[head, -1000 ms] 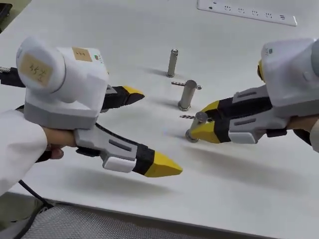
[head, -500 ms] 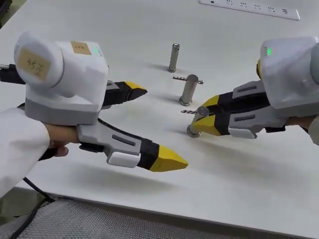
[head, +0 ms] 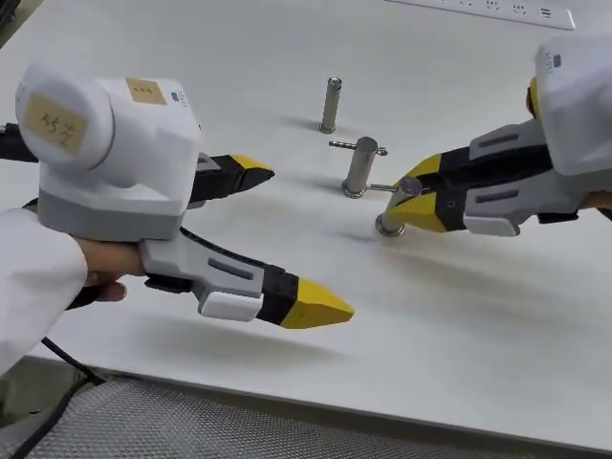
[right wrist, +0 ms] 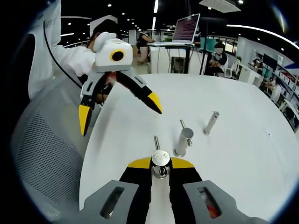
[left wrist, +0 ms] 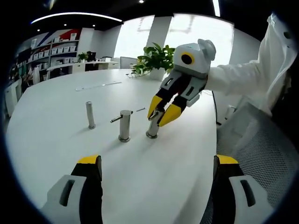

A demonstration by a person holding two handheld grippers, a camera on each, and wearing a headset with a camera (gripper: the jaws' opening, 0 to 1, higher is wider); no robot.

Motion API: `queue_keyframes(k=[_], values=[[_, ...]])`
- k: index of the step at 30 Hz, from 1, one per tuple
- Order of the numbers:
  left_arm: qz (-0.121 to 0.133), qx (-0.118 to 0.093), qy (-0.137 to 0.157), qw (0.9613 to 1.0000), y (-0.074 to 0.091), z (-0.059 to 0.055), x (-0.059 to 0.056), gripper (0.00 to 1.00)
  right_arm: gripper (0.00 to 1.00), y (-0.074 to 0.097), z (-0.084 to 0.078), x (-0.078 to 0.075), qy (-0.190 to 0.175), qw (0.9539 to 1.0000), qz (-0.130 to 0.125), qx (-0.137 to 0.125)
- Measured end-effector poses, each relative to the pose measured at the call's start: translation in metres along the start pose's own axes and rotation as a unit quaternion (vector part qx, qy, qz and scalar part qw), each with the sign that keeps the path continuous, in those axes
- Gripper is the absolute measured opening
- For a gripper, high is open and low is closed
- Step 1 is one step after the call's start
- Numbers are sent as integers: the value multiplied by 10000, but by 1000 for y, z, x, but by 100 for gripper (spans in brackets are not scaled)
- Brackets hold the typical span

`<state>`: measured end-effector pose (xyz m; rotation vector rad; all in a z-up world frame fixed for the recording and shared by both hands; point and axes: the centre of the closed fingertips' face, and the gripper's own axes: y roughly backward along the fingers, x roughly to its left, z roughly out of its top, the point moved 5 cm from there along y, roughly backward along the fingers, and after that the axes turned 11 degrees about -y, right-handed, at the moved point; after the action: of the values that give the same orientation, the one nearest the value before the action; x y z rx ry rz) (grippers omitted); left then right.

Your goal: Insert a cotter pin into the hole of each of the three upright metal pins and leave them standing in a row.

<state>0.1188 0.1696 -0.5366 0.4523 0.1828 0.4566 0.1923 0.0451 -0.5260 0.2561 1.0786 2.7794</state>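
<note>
Head view: grey-and-yellow left gripper (head: 301,241) is hovering over the white desk (head: 459,325), jaws gaping wide and holding nothing. Grey-and-yellow right gripper (head: 405,203) is clamping the nearest silver metal pin (head: 389,224), with a thin cotter pin (head: 379,187) sticking through it. The middle silver pin (head: 360,170) is carrying its own cotter pin (head: 352,146), and the far silver pin (head: 331,103) is standing behind.

Left gripper view: own jaws are spreading wide, and the three pins are lining up in a row ahead.

Right gripper view: own jaws are pinching narrow on the nearest pin's round head (right wrist: 160,158).
</note>
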Motion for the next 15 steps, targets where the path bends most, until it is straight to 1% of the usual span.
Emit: queue_keyframes(k=[4, 10, 13, 14, 15], values=[[-24, -16, -11, 10000, 0, 1, -2, 99, 7, 7, -5, -11, 73, 9998, -154, 82], [19, -20, 24, 10000, 1, 1, 1, 99, 7, 15, -13, -26, -124, 9995, -283, 73], [41, 0, 38, 10000, 2, 0, 2, 99, 7, 17, -16, -35, -296, 9990, -340, -12], [45, 3, 37, 10000, 2, -1, 2, 99, 7, 17, -16, -36, -333, 9988, -343, -34], [46, 8, 40, 10000, 3, -1, 2, 99, 7, 18, -16, -35, -348, 9988, -339, -47]])
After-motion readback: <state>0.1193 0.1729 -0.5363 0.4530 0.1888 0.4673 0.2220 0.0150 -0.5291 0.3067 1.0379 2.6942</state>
